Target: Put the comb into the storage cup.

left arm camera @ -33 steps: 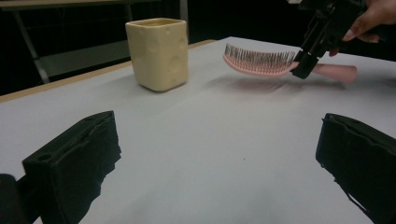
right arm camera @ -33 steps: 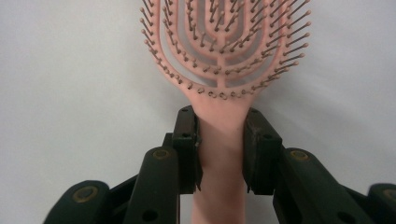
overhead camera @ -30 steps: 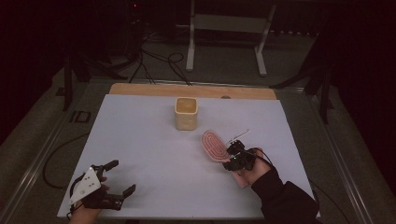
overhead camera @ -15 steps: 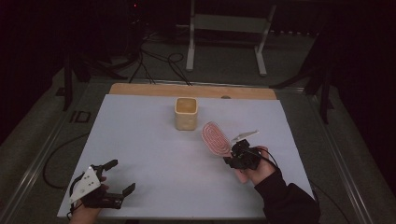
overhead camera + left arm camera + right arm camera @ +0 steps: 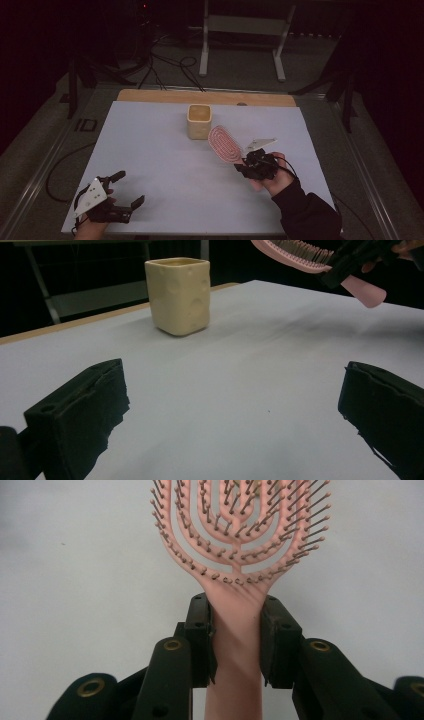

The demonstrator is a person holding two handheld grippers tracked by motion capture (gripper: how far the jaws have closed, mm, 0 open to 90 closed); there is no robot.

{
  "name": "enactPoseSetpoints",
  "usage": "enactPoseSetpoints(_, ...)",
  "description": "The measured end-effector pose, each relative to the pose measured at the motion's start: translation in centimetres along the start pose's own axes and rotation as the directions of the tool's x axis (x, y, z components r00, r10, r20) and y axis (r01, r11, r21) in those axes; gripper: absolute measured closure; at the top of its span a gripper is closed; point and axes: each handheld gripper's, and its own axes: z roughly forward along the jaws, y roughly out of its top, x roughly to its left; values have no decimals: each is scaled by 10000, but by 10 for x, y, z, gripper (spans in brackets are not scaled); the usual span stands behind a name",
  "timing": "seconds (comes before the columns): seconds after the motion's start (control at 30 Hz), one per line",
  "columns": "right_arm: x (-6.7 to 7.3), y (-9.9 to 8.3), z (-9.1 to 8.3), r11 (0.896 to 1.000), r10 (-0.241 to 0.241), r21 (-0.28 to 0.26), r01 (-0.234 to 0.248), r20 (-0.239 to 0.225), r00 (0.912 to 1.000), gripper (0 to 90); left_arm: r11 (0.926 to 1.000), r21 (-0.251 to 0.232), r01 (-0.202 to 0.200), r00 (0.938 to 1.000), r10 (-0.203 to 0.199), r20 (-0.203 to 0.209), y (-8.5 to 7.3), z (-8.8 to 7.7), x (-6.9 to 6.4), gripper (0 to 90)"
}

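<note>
The pink hairbrush (image 5: 224, 144) is held clear of the counter (image 5: 165, 165), right of centre and just beside the cream cup (image 5: 199, 121). In the high view its oval head tilts up and toward the cup, bristle face turned toward the camera. In the right gripper view the brush (image 5: 235, 540) rises straight out from between the 2 jaws, bristles facing the lens, with the white counter surface behind it. The handle neck sits between the 2 black pads, and both pads press on its sides.

The right tongs (image 5: 248, 161) are therefore clamped on the hairbrush handle. The person's right hand (image 5: 272, 177) carries them from below, with a dark sleeve (image 5: 305, 217) entering from the bottom edge. The grey three-cornered plate (image 5: 259, 144) stands above the tongs. In the left gripper view the brush (image 5: 300, 252) and the right tongs (image 5: 350, 260) appear at the upper right, above the counter, with the handle end projecting past the jaws.

The cream cup stands upright on the counter, beyond the centre, near the wooden strip (image 5: 205, 97) along the far edge. In the left gripper view the cup (image 5: 179, 294) shows dimpled walls.

The left tongs (image 5: 131, 189) rest at the near left corner of the counter, well apart from the cup and the brush. Their 2 jaws stand wide apart with nothing between them.
</note>
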Motion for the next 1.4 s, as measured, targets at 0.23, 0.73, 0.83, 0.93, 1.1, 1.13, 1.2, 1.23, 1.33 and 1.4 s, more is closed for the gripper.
enactPoseSetpoints(0.23,2,10,-3,9985,-243,-488,239,-79,9997,700,10000,-38,-8,10000,8,-3,0,0,0,0)
enactPoseSetpoints(0.73,-4,41,-9,9867,-147,-1624,107,-239,9996,700,10000,-8,-20,10000,20,1,0,0,0,0)
enactPoseSetpoints(0.83,-5,48,-8,9837,-204,-1791,155,-255,9995,700,10000,-17,19,10000,-19,14,0,0,1,0)
enactPoseSetpoints(0.93,-5,55,-5,9797,-234,-1999,172,-285,9993,700,10000,-14,-12,10000,12,17,0,0,0,0)
enactPoseSetpoints(1.1,-5,67,1,9757,-401,-2164,337,-254,9989,700,10000,-13,1,10000,-1,30,0,0,0,0)
enactPoseSetpoints(1.13,-5,69,3,9741,-484,-2220,421,-233,9986,700,10000,-16,-1,10000,1,33,0,0,0,0)
enactPoseSetpoints(1.2,-5,73,4,9694,-511,-2416,437,-246,9984,700,10000,-49,61,10000,-61,27,0,-1,1,0)
enactPoseSetpoints(1.23,-6,75,5,9678,-507,-2483,420,-288,9983,700,10000,-48,63,10000,-63,27,0,-1,1,0)
enactPoseSetpoints(1.33,-7,81,8,9618,-475,-2718,342,-425,9980,700,10000,-17,17,10000,-17,42,0,-1,1,0)
enactPoseSetpoints(1.4,-8,85,10,9605,-514,-2762,355,-507,9974,700,10000,-44,74,10000,-74,39,-1,0,1,0)
